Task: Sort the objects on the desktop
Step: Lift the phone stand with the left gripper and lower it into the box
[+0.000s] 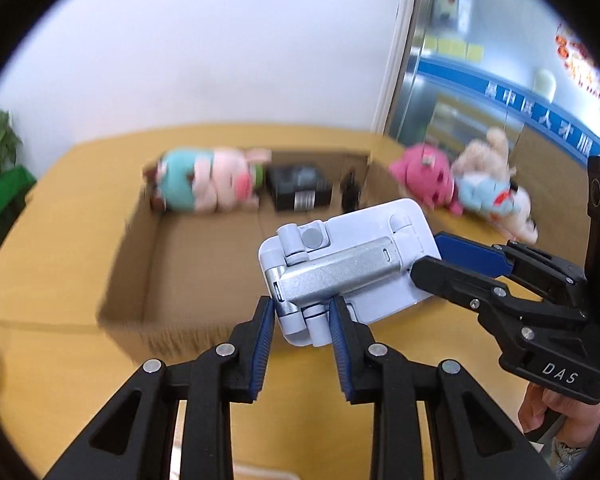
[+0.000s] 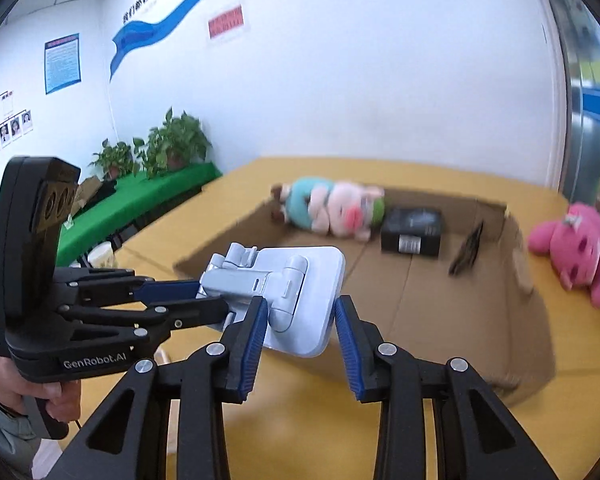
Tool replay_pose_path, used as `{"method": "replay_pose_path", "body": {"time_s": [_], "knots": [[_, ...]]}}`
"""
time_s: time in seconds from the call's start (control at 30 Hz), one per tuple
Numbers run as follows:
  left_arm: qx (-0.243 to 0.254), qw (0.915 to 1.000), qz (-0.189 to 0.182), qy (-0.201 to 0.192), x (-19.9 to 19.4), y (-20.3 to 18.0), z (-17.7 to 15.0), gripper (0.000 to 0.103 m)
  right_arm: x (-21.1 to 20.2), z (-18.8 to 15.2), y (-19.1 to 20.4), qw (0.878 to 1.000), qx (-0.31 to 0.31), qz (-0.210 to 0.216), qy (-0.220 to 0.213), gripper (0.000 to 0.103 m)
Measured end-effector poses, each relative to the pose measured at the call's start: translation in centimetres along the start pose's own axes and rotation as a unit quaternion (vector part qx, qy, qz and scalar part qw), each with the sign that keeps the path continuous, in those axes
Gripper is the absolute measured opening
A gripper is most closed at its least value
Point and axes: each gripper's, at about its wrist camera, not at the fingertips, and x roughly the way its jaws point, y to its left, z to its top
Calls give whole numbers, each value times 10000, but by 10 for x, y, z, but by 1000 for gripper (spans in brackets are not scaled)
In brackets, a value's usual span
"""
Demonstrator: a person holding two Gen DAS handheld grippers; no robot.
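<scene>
Both tongs clamped on pale-blue folding phone stand (image 1: pixel 342 270): left tongs (image 1: pixel 303 322), right tongs (image 2: pixel 300 320). I keep it level, carry over shallow cardboard box (image 2: pixel 512 280), release together.

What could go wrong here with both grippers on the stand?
1. The folding phone stand is hinged; with the left gripper and right gripper pinching different parts, it may fold or twist.
2. If one releases early, it could tip onto the cardboard box rim and land outside on the table.
</scene>
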Motion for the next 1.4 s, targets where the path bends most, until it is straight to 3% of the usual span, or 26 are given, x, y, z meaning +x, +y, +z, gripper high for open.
{"method": "replay_pose_path", "body": {"time_s": [0.23,0.5,0.67,0.9,1.17,1.4], "knots": [[222,9981,179,-541,-7,11,60,27,3,66,-8,9983,-231,-28,-539,34],[216,9962,385,-744,12,37,113,26,53,121,-35,9986,-25,211,-485,34],[213,9968,519,-576,39,53,129,24,110,130,-55,9983,390,432,-79,34],[-60,9983,574,113,98,87,121,24,185,108,-83,9907,961,676,681,35],[-469,9937,626,800,144,124,102,24,263,82,-96,9729,1260,892,1719,35],[-309,9848,1065,1341,170,130,96,24,315,66,-93,9521,1369,1037,2529,35]]}}
